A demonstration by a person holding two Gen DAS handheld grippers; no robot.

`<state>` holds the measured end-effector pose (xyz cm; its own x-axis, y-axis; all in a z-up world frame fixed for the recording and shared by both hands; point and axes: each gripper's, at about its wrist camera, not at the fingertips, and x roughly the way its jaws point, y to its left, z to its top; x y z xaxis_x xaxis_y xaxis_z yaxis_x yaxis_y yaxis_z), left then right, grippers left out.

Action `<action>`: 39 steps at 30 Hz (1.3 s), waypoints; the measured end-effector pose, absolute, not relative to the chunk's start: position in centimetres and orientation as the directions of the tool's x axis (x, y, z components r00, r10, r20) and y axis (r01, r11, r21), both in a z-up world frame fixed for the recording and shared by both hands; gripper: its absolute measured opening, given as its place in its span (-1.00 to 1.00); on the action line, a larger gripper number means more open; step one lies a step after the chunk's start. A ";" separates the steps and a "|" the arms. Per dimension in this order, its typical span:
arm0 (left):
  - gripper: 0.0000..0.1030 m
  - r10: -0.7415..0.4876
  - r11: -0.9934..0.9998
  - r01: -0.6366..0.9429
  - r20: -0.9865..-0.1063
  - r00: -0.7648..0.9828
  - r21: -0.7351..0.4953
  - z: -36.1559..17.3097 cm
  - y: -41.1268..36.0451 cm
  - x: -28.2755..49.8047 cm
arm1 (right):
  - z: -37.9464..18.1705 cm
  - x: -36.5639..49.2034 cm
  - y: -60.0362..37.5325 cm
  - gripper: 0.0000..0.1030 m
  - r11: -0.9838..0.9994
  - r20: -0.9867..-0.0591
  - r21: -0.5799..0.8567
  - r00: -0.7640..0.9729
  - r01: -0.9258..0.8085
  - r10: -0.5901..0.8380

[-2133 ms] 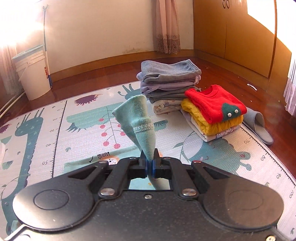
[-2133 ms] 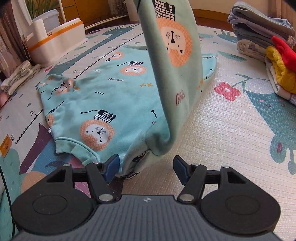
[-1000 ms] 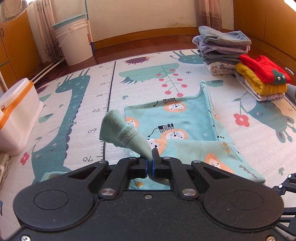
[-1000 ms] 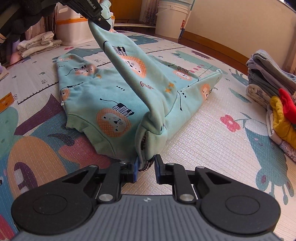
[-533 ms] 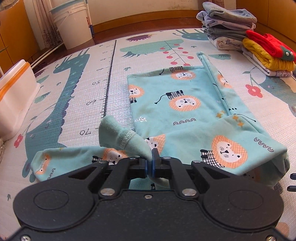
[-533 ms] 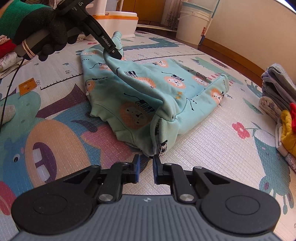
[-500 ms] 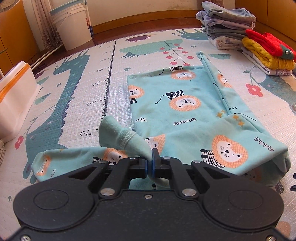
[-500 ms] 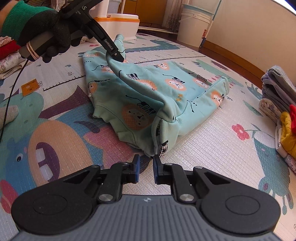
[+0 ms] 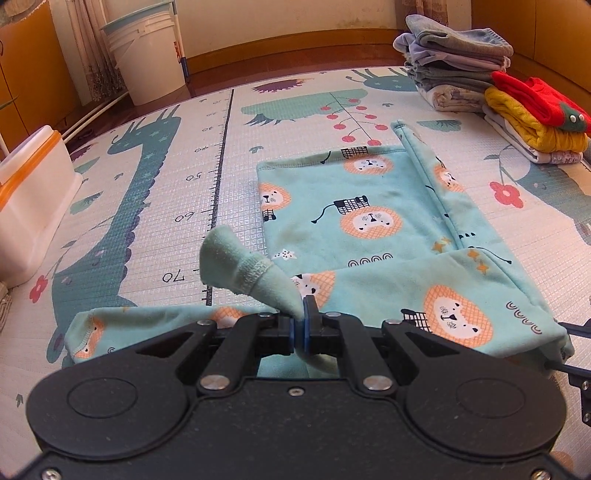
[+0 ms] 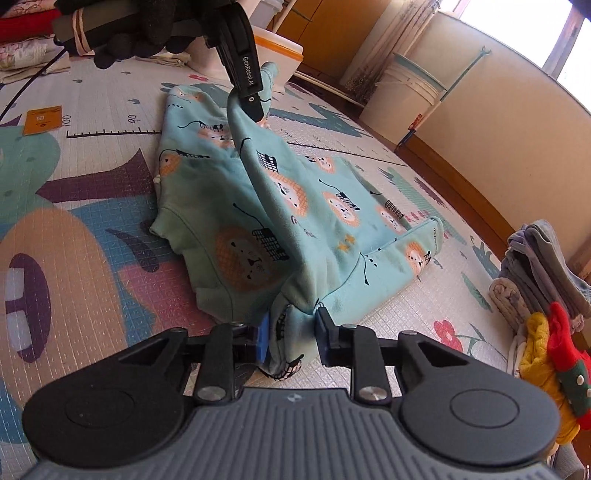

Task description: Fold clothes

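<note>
A mint sweatshirt with lion prints (image 9: 369,221) lies on the play mat (image 9: 147,221), one sleeve folded across its body. My left gripper (image 9: 302,314) is shut on the other sleeve's cuff (image 9: 229,266) and holds it a little above the mat. In the right wrist view that gripper (image 10: 255,107) lifts the sleeve over the sweatshirt (image 10: 332,206), held by a black-gloved hand (image 10: 129,26). My right gripper (image 10: 291,332) stands partly open at the near folded corner, with a bunch of fabric between its fingers.
Two piles of folded clothes stand at the mat's far right: grey ones (image 9: 454,70) and a red and yellow pile (image 9: 535,110). A white bucket (image 9: 147,66) stands by the wall. A white box with an orange lid (image 9: 29,184) sits at the left.
My right gripper has moved forward onto the folded corner and its fingers have spread wider around the fabric. My left gripper keeps hold of the cuff, almost unmoved.
</note>
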<state>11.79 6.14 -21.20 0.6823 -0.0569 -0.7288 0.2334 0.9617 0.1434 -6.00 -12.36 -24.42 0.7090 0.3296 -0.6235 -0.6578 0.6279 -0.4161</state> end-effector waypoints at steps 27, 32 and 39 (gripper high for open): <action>-0.93 -0.034 0.960 0.230 -0.751 0.659 0.158 -23.2 7.0 12.1 | -23.1 -6.3 -13.1 -0.14 0.640 -0.691 -0.266 0.606 -0.721 0.395; -0.93 -0.043 0.957 0.246 -0.760 0.649 0.156 -23.5 6.9 12.3 | -23.5 -6.0 -13.1 -0.12 0.649 -0.646 -0.280 0.638 -0.708 0.418; -0.92 -0.034 0.950 0.267 -0.797 0.604 0.162 -24.1 7.1 12.4 | -23.7 -5.4 -12.2 0.00 0.598 -0.741 -0.230 0.536 -0.768 0.404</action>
